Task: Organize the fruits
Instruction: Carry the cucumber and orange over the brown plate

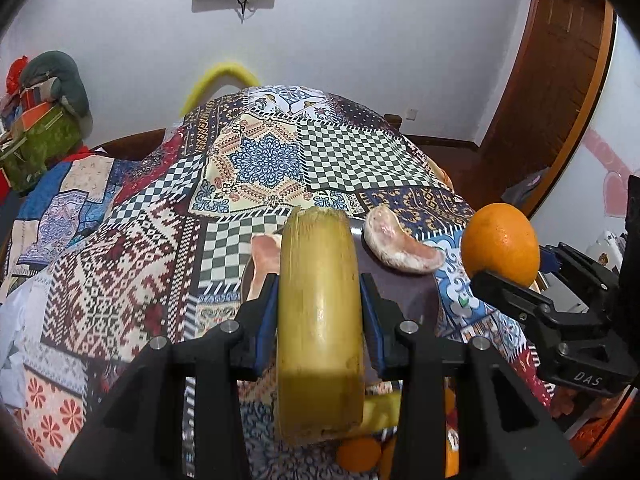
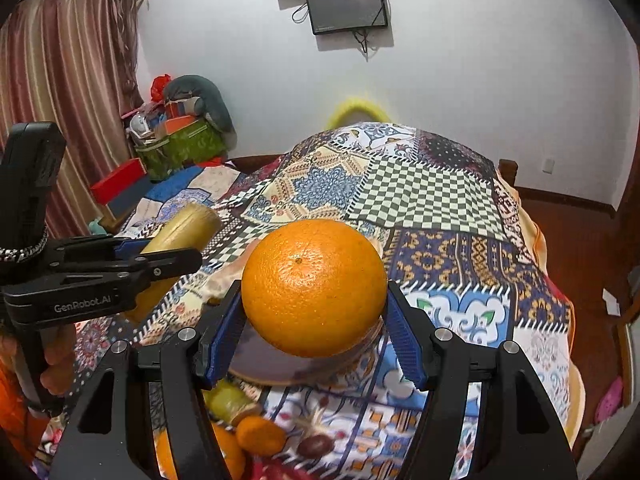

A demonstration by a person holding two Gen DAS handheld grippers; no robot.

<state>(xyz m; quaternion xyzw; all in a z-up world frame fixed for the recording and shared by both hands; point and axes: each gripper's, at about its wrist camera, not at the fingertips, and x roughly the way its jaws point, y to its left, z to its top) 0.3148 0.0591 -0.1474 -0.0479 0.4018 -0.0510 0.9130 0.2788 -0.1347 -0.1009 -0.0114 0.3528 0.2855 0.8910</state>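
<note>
My left gripper (image 1: 320, 296) is shut on a thick yellow-green sugarcane piece (image 1: 320, 320) and holds it above a dark round plate (image 1: 404, 292). Two pink pomelo segments lie on the plate, one (image 1: 404, 246) to the right of the cane and one (image 1: 262, 252) to the left. My right gripper (image 2: 314, 320) is shut on a large orange (image 2: 314, 288) and holds it over the same plate (image 2: 264, 360). The orange also shows at the right of the left wrist view (image 1: 500, 240), and the cane at the left of the right wrist view (image 2: 180, 236).
A patchwork cloth (image 1: 120, 260) covers the table. Near its front edge lie small oranges (image 2: 260, 434), another sugarcane piece (image 2: 230, 398) and a dark fruit (image 2: 316, 444). A cluttered green bag (image 2: 180, 148) stands at the far left. A wooden door (image 1: 560, 80) is at the right.
</note>
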